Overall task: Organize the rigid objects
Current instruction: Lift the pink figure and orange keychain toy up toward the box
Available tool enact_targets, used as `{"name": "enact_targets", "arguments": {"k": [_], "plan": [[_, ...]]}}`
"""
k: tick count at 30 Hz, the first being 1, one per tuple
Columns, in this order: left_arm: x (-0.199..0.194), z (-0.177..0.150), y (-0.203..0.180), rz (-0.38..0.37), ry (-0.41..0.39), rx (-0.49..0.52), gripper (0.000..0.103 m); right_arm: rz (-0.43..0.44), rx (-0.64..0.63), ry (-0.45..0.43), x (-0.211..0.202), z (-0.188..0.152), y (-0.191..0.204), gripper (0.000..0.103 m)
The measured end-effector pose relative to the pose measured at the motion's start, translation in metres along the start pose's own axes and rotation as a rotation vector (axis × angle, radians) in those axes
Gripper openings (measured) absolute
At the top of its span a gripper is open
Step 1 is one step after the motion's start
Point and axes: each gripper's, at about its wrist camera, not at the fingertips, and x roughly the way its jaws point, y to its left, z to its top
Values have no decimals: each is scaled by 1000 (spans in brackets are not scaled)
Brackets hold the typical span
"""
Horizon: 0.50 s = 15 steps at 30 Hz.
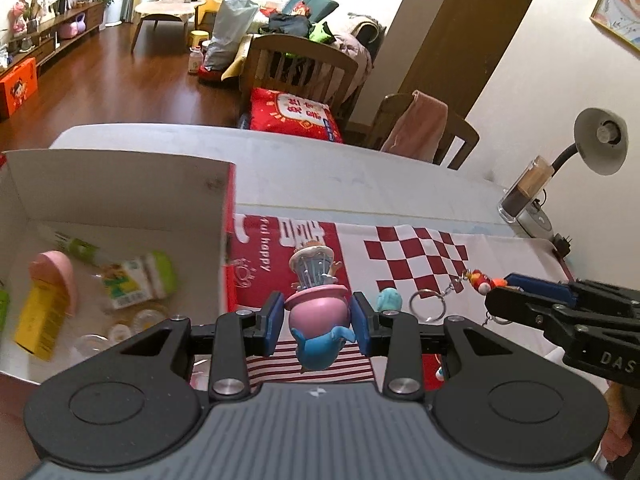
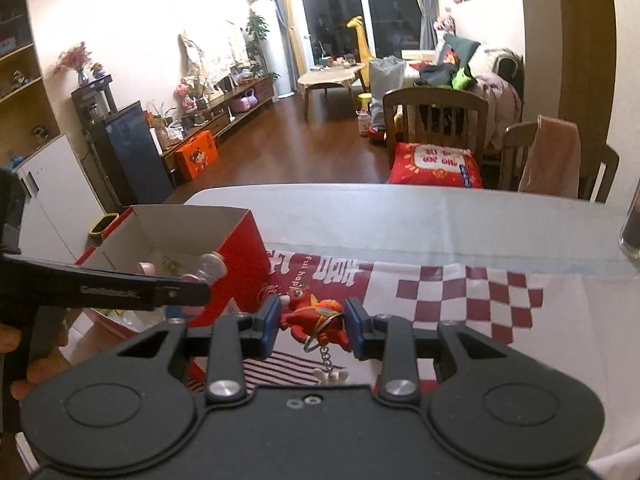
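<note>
Closest to the left wrist lens, the left gripper point(image 1: 319, 322) pinches a pink and blue toy figurine point(image 1: 318, 312) by its round pink middle, both blue pads pressed to its sides, so the toy hangs clear of the red-and-white cloth point(image 1: 420, 252) below; the grip looks chosen for carrying, since the open cardboard box point(image 1: 224, 216) stands just to the left with a yellow carton point(image 1: 38, 316), a green-capped bottle point(image 1: 138, 280) and other small items already lying inside; the figurine probably belongs there too. In the right wrist view the right gripper point(image 2: 312, 326) is clamped on a red cartoon keychain point(image 2: 314, 318), its ring and chain dangling beneath the fingers, likewise lifted for the box point(image 2: 236, 264), which sits ahead and to the left. Only the left view looks down into the box and shows a small teal object point(image 1: 389, 300) and a loose key ring point(image 1: 427, 304) on the cloth, plus a desk lamp point(image 1: 598, 140) at the table's far right; only the right view shows the keychain's body held squarely between the pads, and the person's fingers point(image 2: 12, 340) at the left edge.
</note>
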Motion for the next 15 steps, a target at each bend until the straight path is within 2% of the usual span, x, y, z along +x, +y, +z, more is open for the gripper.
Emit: {"name": "enact_targets", "arguments": {"k": [5, 10, 12, 13, 15], "plan": [[-17, -1, 19, -7, -11, 8, 35, -54, -53, 17, 14, -16, 6, 34], [-31, -5, 33, -15, -13, 17, 35, -118, -45, 113, 40, -64, -4, 34], [-37, -7, 37, -16, -17, 27, 35, -131, -24, 147, 44, -82, -11, 34], [-40, -8, 39, -16, -20, 33, 35, -140, -20, 155, 43, -90, -13, 30], [-45, -10, 41, -18, -26, 41, 35, -148, -13, 175, 41, -102, -16, 31]]}}
